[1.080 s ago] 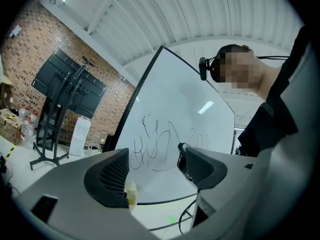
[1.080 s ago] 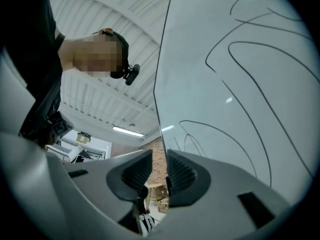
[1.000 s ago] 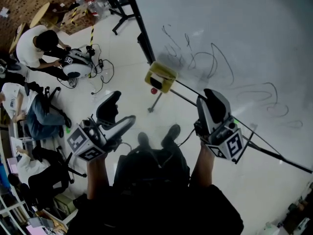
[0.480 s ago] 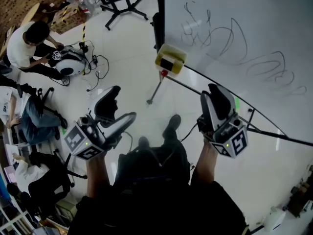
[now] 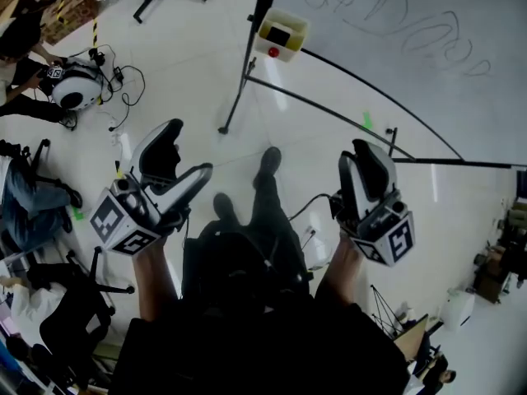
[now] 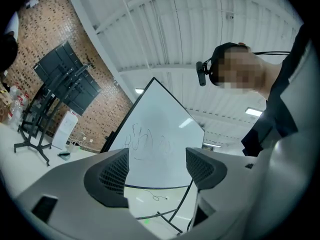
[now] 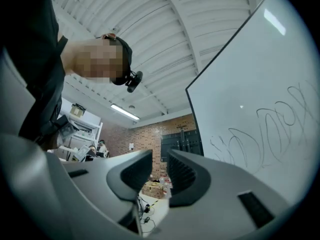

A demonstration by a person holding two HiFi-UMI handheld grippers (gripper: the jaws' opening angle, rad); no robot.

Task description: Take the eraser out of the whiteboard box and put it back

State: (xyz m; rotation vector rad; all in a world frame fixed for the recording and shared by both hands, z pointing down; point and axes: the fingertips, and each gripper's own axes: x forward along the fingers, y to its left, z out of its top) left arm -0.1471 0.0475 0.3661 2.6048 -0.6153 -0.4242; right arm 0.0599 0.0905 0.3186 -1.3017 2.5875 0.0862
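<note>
Eraser (image 5: 280,34): probably the dark block sitting in the yellow whiteboard box (image 5: 290,23), far centre, at the whiteboard's (image 5: 478,72) lower edge. Over the last second the box slid from mid-view to the far edge, so the person seems to be backing off. Left gripper (image 5: 186,149) jaws wide apart, empty. Right gripper (image 5: 363,148) jaws nearly together, narrow gap, empty. Both are well apart from the box. My read: no reach is under way.

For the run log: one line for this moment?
left gripper: open, empty | right gripper: barely open, empty | box: at whiteboard corner, untouched
</note>
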